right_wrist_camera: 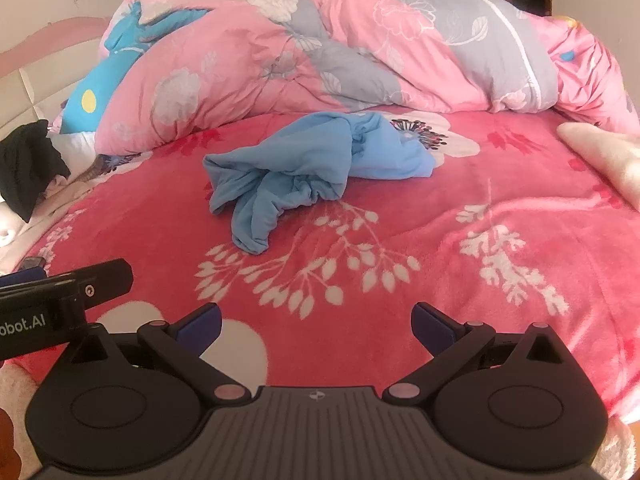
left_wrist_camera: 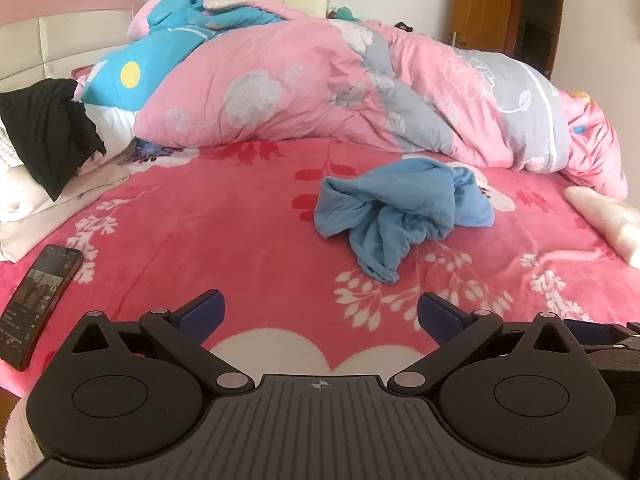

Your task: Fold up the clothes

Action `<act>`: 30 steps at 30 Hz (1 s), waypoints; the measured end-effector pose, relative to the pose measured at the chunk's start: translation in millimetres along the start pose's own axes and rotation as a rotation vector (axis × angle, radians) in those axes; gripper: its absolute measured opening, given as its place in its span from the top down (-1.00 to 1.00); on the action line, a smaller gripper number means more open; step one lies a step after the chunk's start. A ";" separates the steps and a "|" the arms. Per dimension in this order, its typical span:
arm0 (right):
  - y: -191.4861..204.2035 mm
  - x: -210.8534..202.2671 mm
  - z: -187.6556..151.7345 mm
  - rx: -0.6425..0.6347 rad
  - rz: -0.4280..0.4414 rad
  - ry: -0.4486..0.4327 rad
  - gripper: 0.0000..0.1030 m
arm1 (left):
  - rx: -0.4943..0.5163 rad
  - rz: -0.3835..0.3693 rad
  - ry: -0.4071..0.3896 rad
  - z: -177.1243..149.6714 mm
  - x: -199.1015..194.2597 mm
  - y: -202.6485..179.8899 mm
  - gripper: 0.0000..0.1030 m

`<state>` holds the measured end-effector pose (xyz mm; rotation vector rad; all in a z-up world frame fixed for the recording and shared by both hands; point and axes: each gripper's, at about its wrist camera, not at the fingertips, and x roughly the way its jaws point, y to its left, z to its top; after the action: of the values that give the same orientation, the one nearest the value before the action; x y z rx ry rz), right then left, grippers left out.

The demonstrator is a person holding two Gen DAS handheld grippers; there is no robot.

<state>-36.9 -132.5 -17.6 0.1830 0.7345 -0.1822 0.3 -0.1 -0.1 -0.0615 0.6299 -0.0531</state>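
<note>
Left wrist view: my left gripper [left_wrist_camera: 320,314] hangs low over the near edge of the red floral blanket [left_wrist_camera: 224,240], its blue-padded fingers [left_wrist_camera: 206,312] spread wide with nothing between them. The crumpled blue garment [left_wrist_camera: 394,210] lies ahead and a little to the right, well clear of my fingertips, bunched and twisted with one end trailing toward me. Behind it a pink floral duvet [left_wrist_camera: 320,92] is heaped across the bed. A phone [left_wrist_camera: 38,304] lies face up at the blanket's left edge, and a black cloth [left_wrist_camera: 50,132] is draped over pale bedding beyond it. A pale cushion [left_wrist_camera: 608,216] shows at the far right.

Right wrist view: my right gripper [right_wrist_camera: 316,322] is likewise wide open and holds nothing, hovering over the white leaf pattern of the blanket [right_wrist_camera: 460,208]. The blue garment [right_wrist_camera: 304,172] sits ahead and slightly left, apart from my fingers [right_wrist_camera: 434,322], just in front of the duvet [right_wrist_camera: 360,52]. Part of my left gripper's [right_wrist_camera: 68,284] black body juts in from the left edge.
</note>
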 end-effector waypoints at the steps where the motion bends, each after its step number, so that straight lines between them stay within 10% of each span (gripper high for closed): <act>1: 0.4 0.0 -0.5 -0.001 -0.003 -0.002 -1.00 | 0.001 -0.002 -0.002 0.3 0.5 0.0 -1.00; 30: -1.5 -18.1 3.1 -0.029 -0.084 -0.051 -1.00 | -0.028 0.037 0.031 0.8 5.9 9.4 -1.00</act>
<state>-48.4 -132.8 -3.2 0.1198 0.6940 -0.2553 5.8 8.9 -3.6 -0.0764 0.6627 -0.0095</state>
